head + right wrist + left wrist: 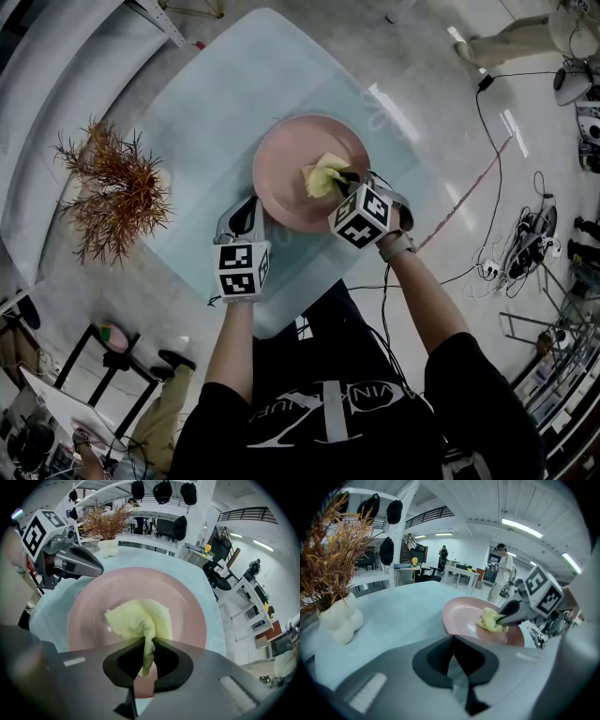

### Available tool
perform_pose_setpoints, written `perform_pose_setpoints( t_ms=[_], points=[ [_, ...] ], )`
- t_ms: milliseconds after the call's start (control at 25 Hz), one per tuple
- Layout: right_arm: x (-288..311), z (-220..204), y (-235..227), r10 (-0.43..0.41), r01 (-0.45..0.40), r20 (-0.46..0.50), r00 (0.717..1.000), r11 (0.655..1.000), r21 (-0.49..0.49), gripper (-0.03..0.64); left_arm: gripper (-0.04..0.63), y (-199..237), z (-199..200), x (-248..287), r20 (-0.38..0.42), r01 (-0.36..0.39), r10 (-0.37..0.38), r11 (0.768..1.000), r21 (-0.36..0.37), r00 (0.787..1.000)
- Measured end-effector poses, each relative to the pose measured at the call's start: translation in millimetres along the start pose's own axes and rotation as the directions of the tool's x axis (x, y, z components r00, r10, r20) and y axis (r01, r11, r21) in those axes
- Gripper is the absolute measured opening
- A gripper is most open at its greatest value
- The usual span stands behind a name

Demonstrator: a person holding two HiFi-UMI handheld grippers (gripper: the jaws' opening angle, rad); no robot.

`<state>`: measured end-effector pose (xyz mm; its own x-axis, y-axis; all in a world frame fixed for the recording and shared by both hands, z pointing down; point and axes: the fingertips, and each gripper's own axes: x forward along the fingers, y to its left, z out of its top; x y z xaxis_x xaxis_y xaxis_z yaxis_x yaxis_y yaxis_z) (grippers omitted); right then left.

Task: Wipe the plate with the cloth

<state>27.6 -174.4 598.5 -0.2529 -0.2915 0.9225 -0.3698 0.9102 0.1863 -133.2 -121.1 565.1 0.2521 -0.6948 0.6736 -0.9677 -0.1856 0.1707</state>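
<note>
Cloth (140, 620) between right tool (145, 654) tips, against pink plate (187, 604)

Glossy plate (291, 155), perhaps ceramic, soft cloth (322, 178)

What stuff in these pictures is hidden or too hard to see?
Plate under the cloth: covered in every view, so whether it is clean there cannot be told.
Plate's near rim, right gripper view: behind the right gripper's body.
White pot, head view: hidden under the dried plant.
Far-off people, left gripper view: too small.
</note>
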Motion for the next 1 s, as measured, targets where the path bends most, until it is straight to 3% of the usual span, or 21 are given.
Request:
perform_pose_setpoints(
  t_ms=[280, 480, 600, 840, 1000],
  points=[
    [-4, 14, 54, 0.100, -0.099, 0.009, 0.995, 0.989, -0.110, 0.037, 0.000, 0, 0, 0, -0.001, 0.007, -0.007, 1.000, 0.000, 1.000],
    [-1, 35, 76, 0.133, -0.125, 0.026, 0.991, 0.970, -0.210, 0.037, 0.000, -1, 0, 0, -0.006, 0.011, -0.011, 1.000, -0.001, 1.000],
    [3, 48, 80, 0.136, -0.120, 0.043, 0.990, 0.960, -0.253, 0.037, 0.000, 0, -1, 0, -0.010, 0.010, -0.010, 1.000, 0.003, 1.000],
    [16, 76, 65, 0.114, -0.088, 0.094, 0.989, 0.964, -0.249, 0.038, 0.000, -1, 0, 2, -0.047, -0.008, 0.011, 0.998, 0.067, 0.999],
    [27, 99, 48, 0.050, 0.003, 0.127, 0.991, 0.921, -0.390, 0.038, 0.000, -1, -1, 2, -0.055, -0.005, 0.010, 0.996, 0.084, 0.998]
  ],
)
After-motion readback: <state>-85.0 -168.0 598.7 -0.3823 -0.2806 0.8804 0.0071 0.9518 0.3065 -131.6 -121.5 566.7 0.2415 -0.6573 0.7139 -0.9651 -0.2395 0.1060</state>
